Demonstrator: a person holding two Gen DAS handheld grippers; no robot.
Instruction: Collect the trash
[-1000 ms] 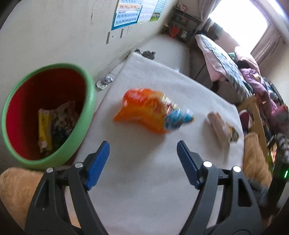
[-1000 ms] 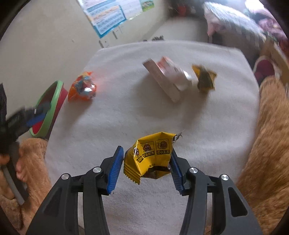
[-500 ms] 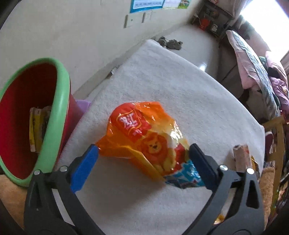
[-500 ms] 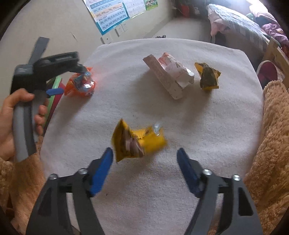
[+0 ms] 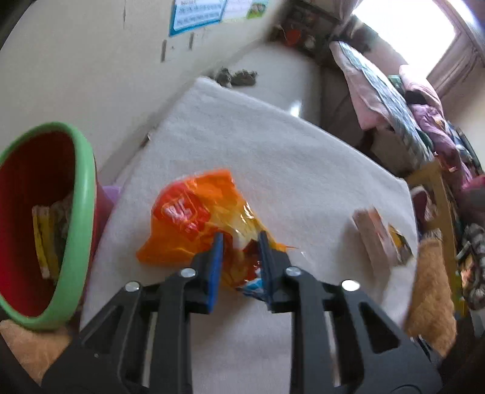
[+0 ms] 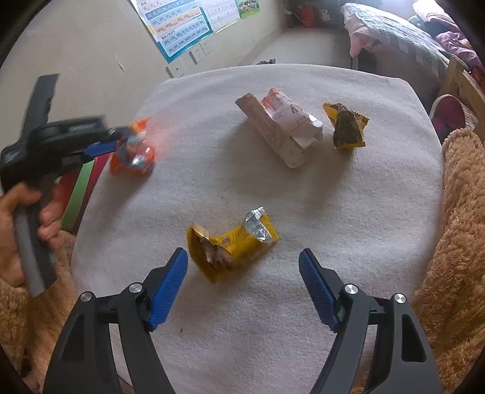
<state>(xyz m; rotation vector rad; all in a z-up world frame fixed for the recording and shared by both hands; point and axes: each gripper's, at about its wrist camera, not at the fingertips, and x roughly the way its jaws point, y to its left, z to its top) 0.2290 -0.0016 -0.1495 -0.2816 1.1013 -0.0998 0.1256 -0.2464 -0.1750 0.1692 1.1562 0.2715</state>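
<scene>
**Left wrist view: gripper clamped on orange bag; right gripper apart over yellow wrapper**

Left wrist view, L side. The left gripper (image 5: 239,242) has its blue pads pressed together on the near end of the orange snack bag (image 5: 194,221); foil is crumpled between them. The rest of the bag lies fwd of the pads on the white cloth (image 5: 272,145) covering the table. Just left of the bag, off the table edge, stands the bin (image 5: 81,218), green rim, red inside, w/ wrappers already in it. Further right on the cloth, blurred: a paper carton (image 5: 368,230) w/ a small dark-yellow packet (image 5: 400,245) beside it.

Right wrist view, R side. The right gripper (image 6: 242,257) has its jaws wide apart, nothing gripped. The torn yellow wrapper (image 6: 230,245) lies flat on the cloth between and just fwd of the tips, nearer the left pad, touching neither; silver lining shows at its far end.

Outward from there:
- Carton (image 6: 282,127), torn open, lying mid-cloth, well apart from the yellow wrapper.
- Dark-yellow packet (image 6: 347,127) just right of the carton; whether they touch I cannot tell.
- Orange bag (image 6: 133,151) at the left edge of the cloth, w/ the left gripper on it, motion-blurred.
- A hand (image 6: 18,224) around that gripper's grey handle, sleeve of tan fleece below.
- Bin rim (image 6: 81,188) partly visible behind the hand.
- Wall poster (image 6: 182,27) at the back.
</scene>
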